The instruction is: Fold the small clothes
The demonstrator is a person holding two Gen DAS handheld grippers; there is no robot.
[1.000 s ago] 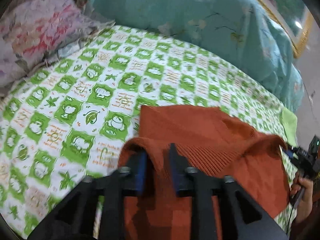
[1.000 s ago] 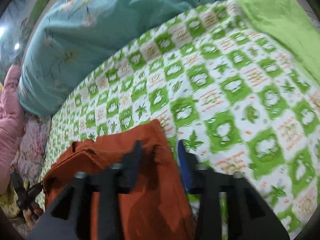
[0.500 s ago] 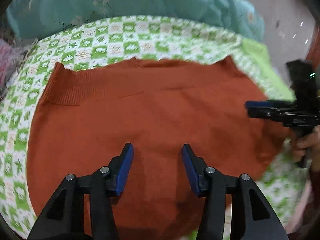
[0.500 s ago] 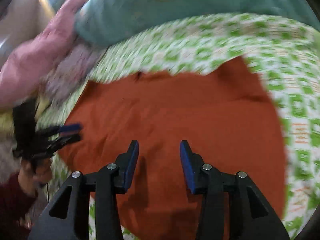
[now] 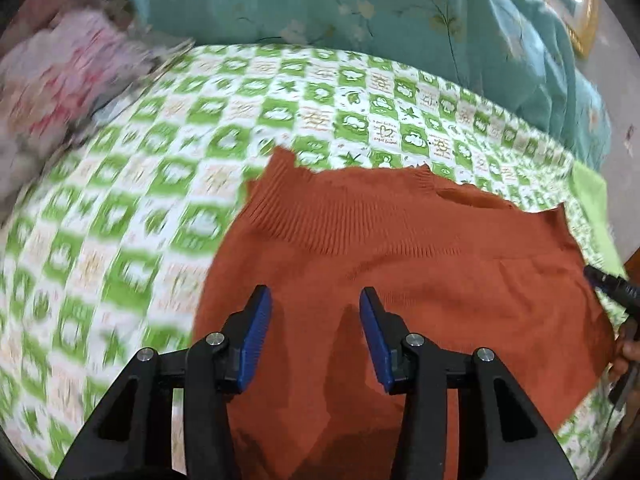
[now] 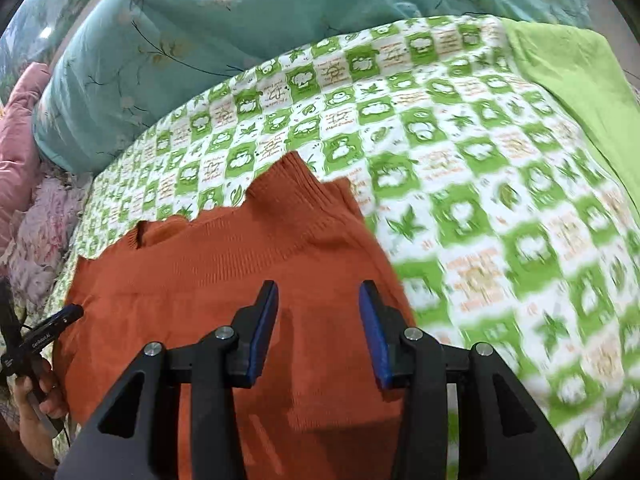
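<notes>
A rust-orange knit garment (image 5: 420, 280) lies spread flat on the green-and-white checked bedsheet (image 5: 132, 216), its ribbed band toward the far side. My left gripper (image 5: 316, 320) hovers over the garment's left part, its jaws closing with nothing between the blue pads. In the right wrist view the same garment (image 6: 240, 272) fills the lower left, and my right gripper (image 6: 318, 320) stands open above its right part, pads empty. Each gripper shows at the other view's edge: the right gripper (image 5: 612, 288) and the left gripper (image 6: 44, 334), held in a hand.
A teal floral quilt (image 5: 360, 12) is bunched along the far side of the bed. Pink and floral bedding (image 5: 52, 80) is piled at the far left. A plain lime-green cloth (image 6: 572, 80) covers the bed's right edge.
A second ago both grippers pinched a raised fold of the garment. Since then they let go and drew back, and the garment now lies flat under open jaws.
</notes>
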